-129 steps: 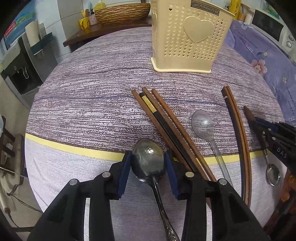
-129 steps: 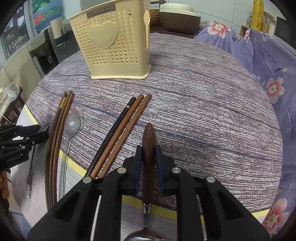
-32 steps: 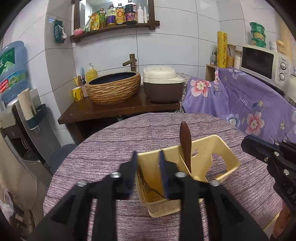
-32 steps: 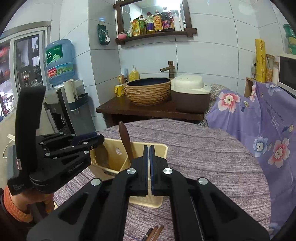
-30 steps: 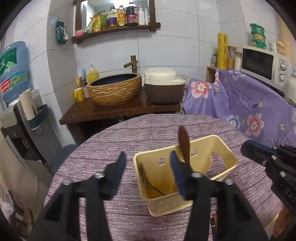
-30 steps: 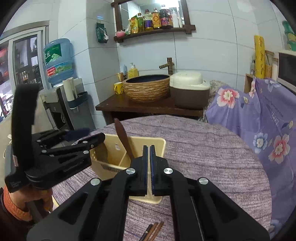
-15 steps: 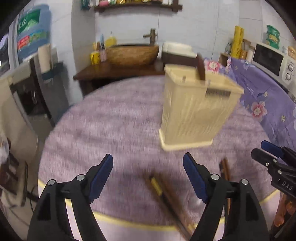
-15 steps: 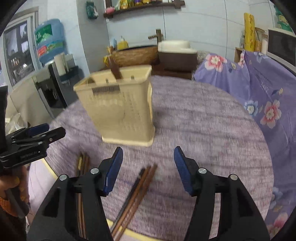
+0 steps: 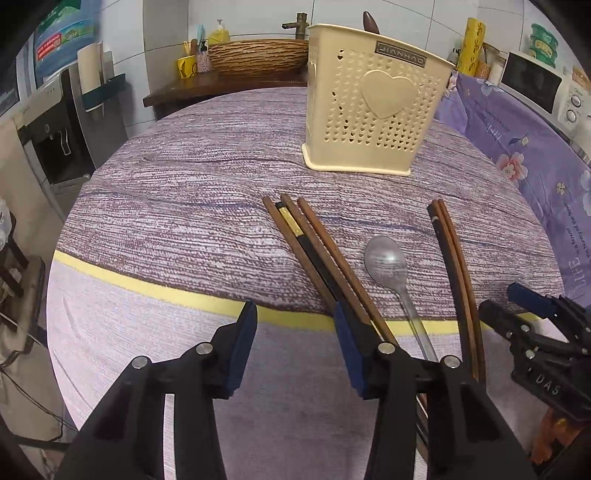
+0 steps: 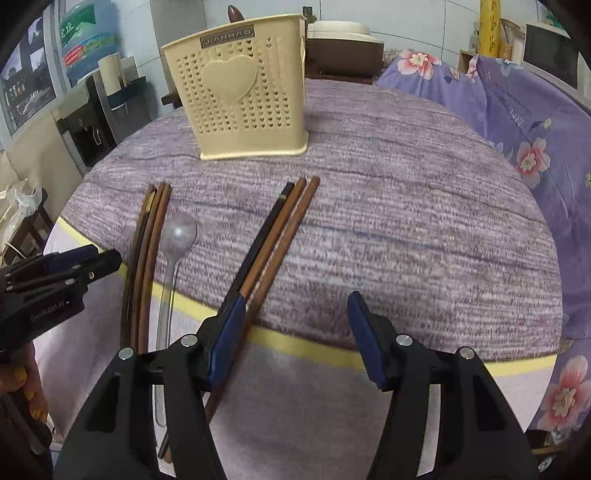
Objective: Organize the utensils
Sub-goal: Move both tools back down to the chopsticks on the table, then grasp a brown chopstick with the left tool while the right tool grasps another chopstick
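A cream perforated utensil holder (image 9: 373, 107) (image 10: 240, 99) stands at the back of the round table, with a brown wooden handle tip (image 9: 370, 17) sticking out of it. Several brown and black chopsticks (image 9: 317, 254) lie in the middle, a translucent spoon (image 9: 388, 262) (image 10: 177, 236) beside them, and another chopstick bundle (image 9: 456, 266) lies to the right. My left gripper (image 9: 293, 317) is open and empty, low over the table's front, its right finger over the middle chopsticks. My right gripper (image 10: 295, 310) is open and empty, its left finger over a chopstick bundle (image 10: 273, 236).
The table has a purple woven cloth (image 9: 192, 192) with a yellow stripe (image 10: 314, 347). A purple flowered cloth (image 10: 524, 122) lies to the right. A wooden side table with a woven basin (image 9: 255, 55) stands behind, and a water dispenser (image 9: 55, 122) to the left.
Both spoons went from the grippers into the holder. Both grippers then opened, drew back from above the holder, and came down low over the chopsticks at the table's front.
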